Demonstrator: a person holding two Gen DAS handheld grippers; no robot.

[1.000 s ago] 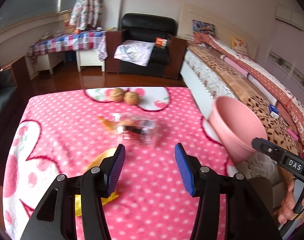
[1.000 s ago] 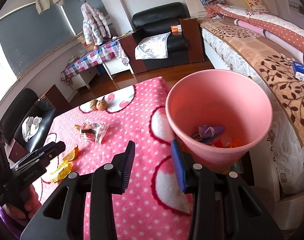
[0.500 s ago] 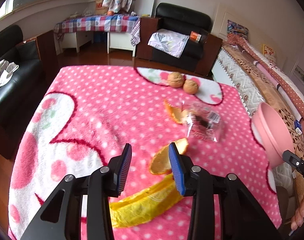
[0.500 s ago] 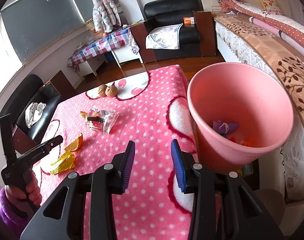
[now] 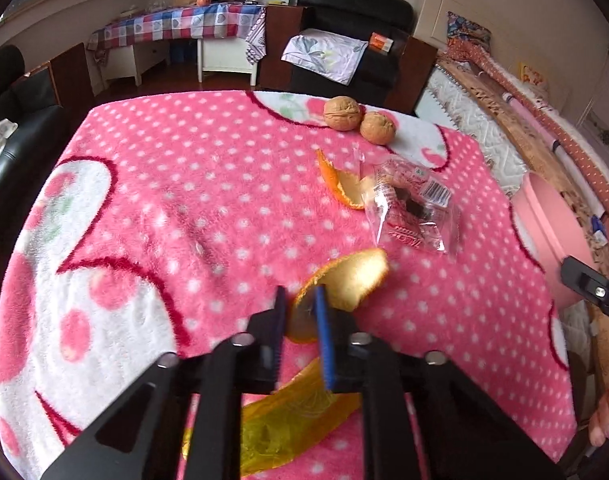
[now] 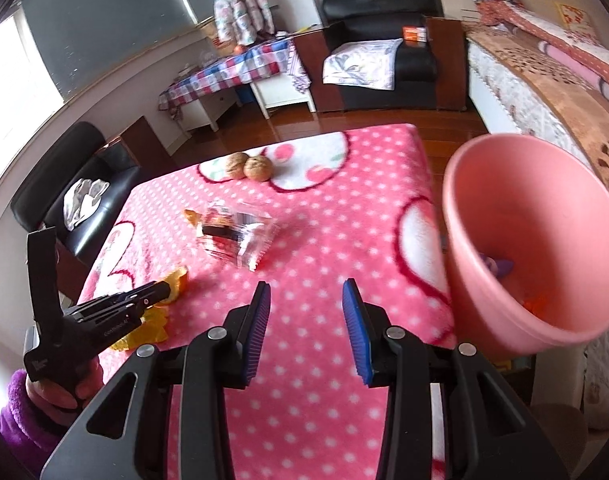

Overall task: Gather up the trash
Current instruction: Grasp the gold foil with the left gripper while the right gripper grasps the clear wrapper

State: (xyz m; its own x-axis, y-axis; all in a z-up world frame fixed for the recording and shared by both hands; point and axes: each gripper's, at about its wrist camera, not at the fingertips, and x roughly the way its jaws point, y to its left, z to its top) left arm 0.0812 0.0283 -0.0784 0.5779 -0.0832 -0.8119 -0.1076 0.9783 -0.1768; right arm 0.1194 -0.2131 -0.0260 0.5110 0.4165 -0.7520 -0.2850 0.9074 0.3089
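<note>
My left gripper (image 5: 300,300) is shut on the near end of a curled orange peel (image 5: 352,276) on the pink dotted blanket (image 5: 184,200). A yellow wrapper (image 5: 280,428) lies just below it, partly hidden by the fingers. A second orange peel (image 5: 338,184) and a clear plastic wrapper (image 5: 412,212) lie further back. In the right wrist view my right gripper (image 6: 306,312) is open and empty above the blanket, left of the pink bin (image 6: 532,240), which holds some trash. The left gripper (image 6: 144,296) and the peel (image 6: 176,280) show there too.
Two walnuts (image 5: 358,118) sit at the blanket's far edge. The pink bin (image 5: 552,232) stands off the table's right side beside a bed (image 5: 544,140). A black armchair (image 5: 344,48) and a checked table (image 5: 176,28) are behind.
My left gripper has swung left from the clear wrapper to the near orange peel and shut on it. The right gripper has stayed open, shifting slightly toward the table.
</note>
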